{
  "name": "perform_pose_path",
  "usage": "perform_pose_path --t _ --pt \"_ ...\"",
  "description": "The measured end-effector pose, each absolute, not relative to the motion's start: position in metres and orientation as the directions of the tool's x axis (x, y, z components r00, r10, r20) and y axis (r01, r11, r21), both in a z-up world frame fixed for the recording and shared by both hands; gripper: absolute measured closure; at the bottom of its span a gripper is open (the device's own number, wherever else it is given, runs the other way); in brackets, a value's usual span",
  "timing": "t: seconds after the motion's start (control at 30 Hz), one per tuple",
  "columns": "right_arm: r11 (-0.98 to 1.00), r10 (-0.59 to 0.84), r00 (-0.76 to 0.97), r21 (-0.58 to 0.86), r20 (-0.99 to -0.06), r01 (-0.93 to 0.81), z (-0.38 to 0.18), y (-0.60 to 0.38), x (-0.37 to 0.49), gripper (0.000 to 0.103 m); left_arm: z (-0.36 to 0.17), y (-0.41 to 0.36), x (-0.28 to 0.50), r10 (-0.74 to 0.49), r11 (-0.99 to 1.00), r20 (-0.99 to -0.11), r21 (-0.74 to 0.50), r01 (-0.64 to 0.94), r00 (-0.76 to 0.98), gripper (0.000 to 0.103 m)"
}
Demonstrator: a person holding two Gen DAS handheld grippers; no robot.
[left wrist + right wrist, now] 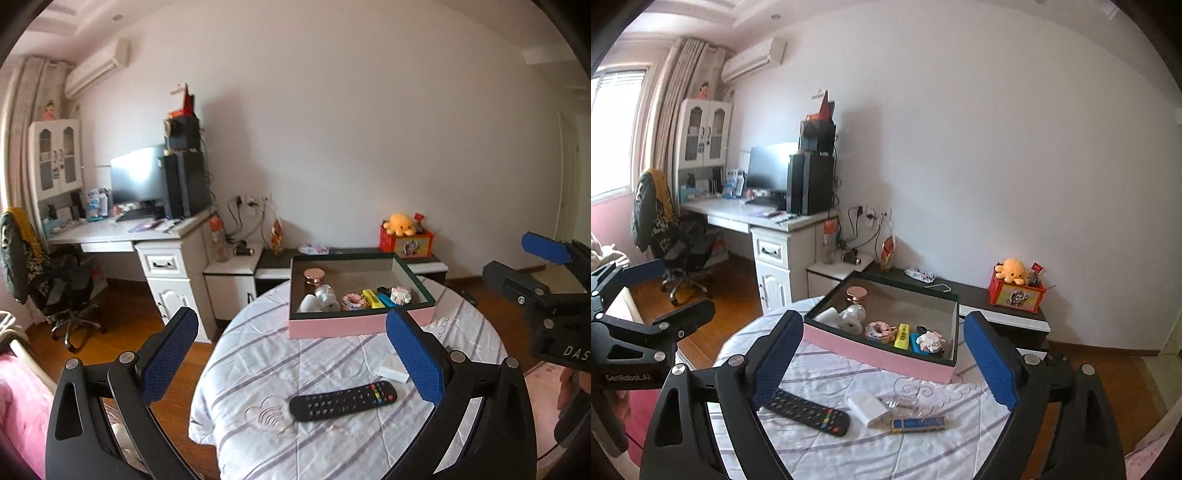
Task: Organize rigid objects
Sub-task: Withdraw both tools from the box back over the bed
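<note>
A pink box (354, 323) (882, 356) with a dark rim stands on the round table and holds a copper-lidded jar (314, 278) (856, 296), a white toy, a yellow block (902, 335) and small pieces. In front of it lie a black remote (343, 400) (809, 411), a white block (868, 409) (395, 369) and a blue toy bus (918, 424). My left gripper (295, 358) is open above the table's near left. My right gripper (882, 362) is open above the near side. Both are empty.
The table has a striped white cloth (258, 369) (960, 443). Behind it stand a low dark cabinet (979, 295) with an orange plush in a red box (1015, 288), a white desk (147, 236) with a monitor, and an office chair (55, 288). Wooden floor lies on the left.
</note>
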State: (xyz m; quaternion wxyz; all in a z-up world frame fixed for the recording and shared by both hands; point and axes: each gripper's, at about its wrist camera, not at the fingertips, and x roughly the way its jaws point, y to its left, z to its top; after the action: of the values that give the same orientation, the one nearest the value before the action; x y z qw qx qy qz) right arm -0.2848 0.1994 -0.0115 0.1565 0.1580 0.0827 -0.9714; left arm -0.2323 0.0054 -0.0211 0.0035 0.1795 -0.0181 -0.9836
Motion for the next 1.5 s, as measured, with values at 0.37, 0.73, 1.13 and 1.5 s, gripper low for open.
perform_pose_path --t 0.37,0.73,1.13,1.5 --pt "-0.956 -0.271 -0.927 -0.043 -0.26 0.291 -0.017 0.199 -0.217 0.012 -0.014 0.001 -0.164 -0.01 -0.998 -0.281 0.058 -0.007 -0.96 0.0" --pt "-0.964 -0.24 -0.942 -0.055 -0.237 0.259 -0.015 0.201 -0.186 0.012 -0.011 0.013 -0.14 0.011 -0.997 -0.256 0.074 -0.031 -0.967 0.0" --pt "-0.966 -0.228 -0.942 -0.061 -0.247 0.25 -0.016 0.203 -0.181 0.012 -0.016 0.021 -0.144 0.024 -0.995 -0.278 0.086 -0.05 -0.96 0.0" --pt "-0.97 -0.213 -0.931 -0.05 -0.295 0.238 -0.03 0.209 -0.2 0.012 -0.037 0.031 -0.169 0.029 -0.991 -0.347 0.111 -0.072 -0.937 0.0"
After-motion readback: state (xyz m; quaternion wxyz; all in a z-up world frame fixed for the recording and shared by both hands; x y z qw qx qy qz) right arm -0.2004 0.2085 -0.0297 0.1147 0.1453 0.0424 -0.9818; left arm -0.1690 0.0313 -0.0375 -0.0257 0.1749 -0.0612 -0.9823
